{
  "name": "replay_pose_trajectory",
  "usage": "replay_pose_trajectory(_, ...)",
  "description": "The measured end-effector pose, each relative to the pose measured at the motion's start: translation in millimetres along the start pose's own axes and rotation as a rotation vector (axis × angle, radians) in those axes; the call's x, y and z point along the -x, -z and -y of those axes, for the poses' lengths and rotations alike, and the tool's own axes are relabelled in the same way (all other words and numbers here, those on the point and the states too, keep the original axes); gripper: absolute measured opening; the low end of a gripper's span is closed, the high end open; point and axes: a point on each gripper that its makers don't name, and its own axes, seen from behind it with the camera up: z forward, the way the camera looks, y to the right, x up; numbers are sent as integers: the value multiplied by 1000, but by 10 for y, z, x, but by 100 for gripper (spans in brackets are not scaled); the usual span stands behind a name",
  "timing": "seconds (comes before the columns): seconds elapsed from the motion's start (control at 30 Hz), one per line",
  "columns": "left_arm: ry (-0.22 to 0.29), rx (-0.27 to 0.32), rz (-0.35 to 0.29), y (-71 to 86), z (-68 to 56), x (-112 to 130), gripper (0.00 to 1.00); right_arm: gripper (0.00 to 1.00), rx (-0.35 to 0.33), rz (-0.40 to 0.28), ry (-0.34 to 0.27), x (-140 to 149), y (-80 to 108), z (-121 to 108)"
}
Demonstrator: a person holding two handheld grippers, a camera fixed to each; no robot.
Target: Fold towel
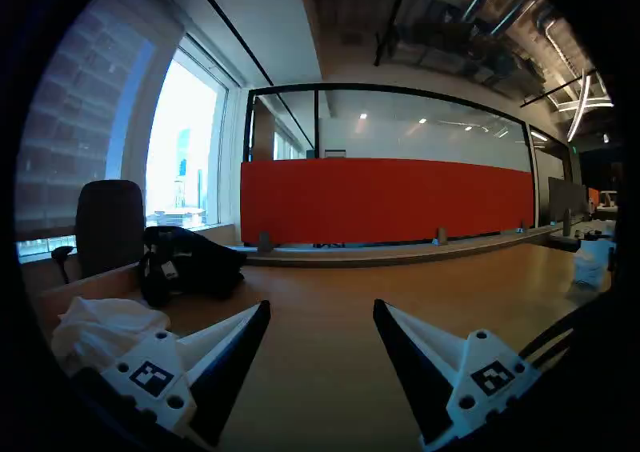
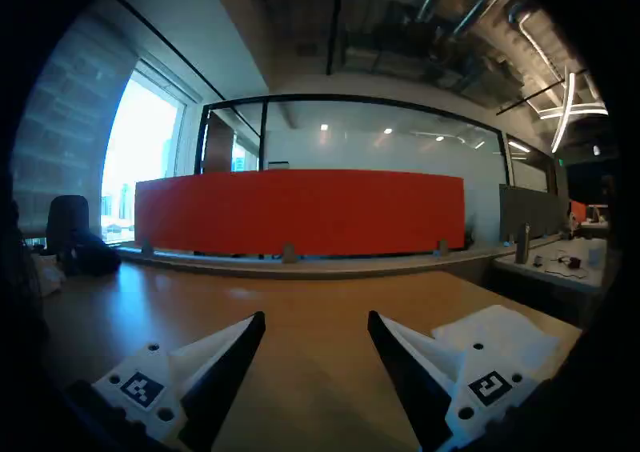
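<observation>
A crumpled white towel point(image 1: 100, 328) lies on the wooden desk point(image 1: 336, 324) at the near left of the left gripper view, just beside my left gripper's left finger. My left gripper point(image 1: 320, 310) stands open above the bare desk with nothing between its fingers. In the right gripper view, a flat white cloth point(image 2: 500, 332) rests at the desk's right edge, partly behind the right finger. My right gripper point(image 2: 316, 318) is open over the wooden desk point(image 2: 304, 308), holding nothing.
A black bag point(image 1: 188, 264) sits at the desk's left, seen farther off as a black bag point(image 2: 88, 256) in the right gripper view, with a dark office chair point(image 1: 108, 224) behind it. A red divider panel point(image 1: 384, 200) runs along the desk's far edge. A neighbouring desk point(image 2: 552, 272) with small items stands at right.
</observation>
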Motion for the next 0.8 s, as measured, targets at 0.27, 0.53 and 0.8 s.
replay_pose_trajectory(0.27,0,0,1,8,7,-27,96,100,0,0,0,5,0,-1)
replay_pose_trajectory(0.53,-1,0,1,15,18,-53,96,100,0,0,0,1,1,0)
replay_pose_trajectory(0.8,-1,0,2,18,20,-62,96,100,0,0,0,3,4,-1)
